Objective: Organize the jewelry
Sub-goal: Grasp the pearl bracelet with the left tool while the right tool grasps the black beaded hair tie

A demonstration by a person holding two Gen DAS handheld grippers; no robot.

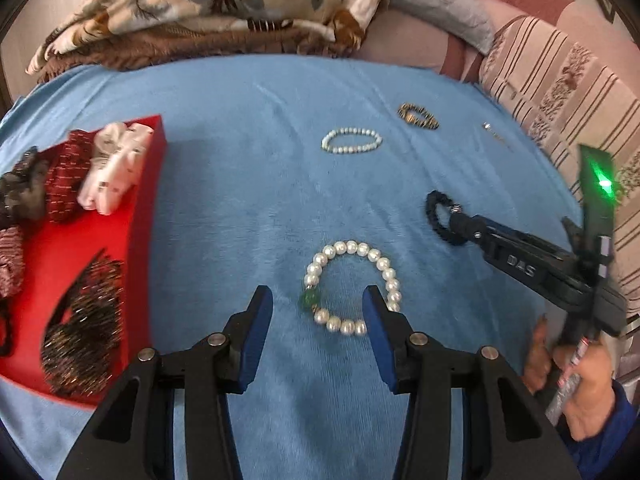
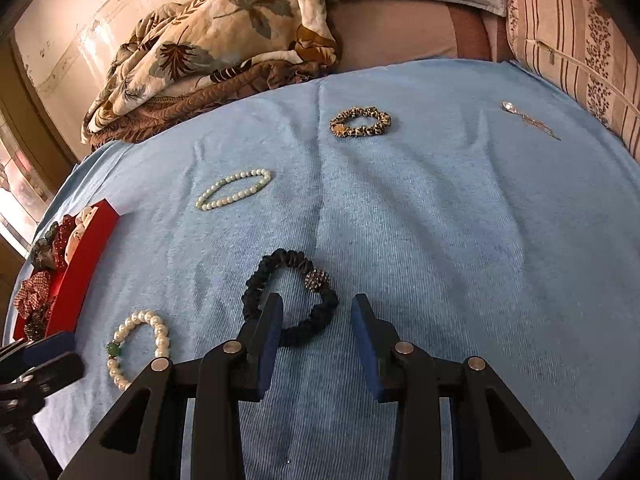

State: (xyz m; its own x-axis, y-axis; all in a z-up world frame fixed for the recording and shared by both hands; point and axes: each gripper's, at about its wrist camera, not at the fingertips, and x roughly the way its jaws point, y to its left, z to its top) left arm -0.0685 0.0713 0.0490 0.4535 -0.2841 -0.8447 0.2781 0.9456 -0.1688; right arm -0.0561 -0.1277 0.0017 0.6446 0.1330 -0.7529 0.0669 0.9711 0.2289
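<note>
Blue cloth (image 1: pixel 240 184) covers a bed, and the jewelry lies spread on it. Nearest is the big pearl bracelet (image 1: pixel 352 286) with one green bead. The left gripper (image 1: pixel 318 300) hovers over it, part open and holding nothing; its right finger covers part of the ring. Just to the right lies the black bracelet (image 2: pixel 290 296). The right gripper (image 2: pixel 316 312) is over its near side, part open and not pinching it, with one finger inside the loop and one outside. Farther away lie a small pearl bracelet (image 1: pixel 351 141), a spotted bracelet (image 2: pixel 360 121) and a thin chain (image 2: pixel 530 120). A red box (image 1: pixel 136 216) on the left holds scrunchies. The round pearls could roll out of the gripper if it closes off-centre. The soft black band could slip, or the blue cloth could get pinched too.
</note>
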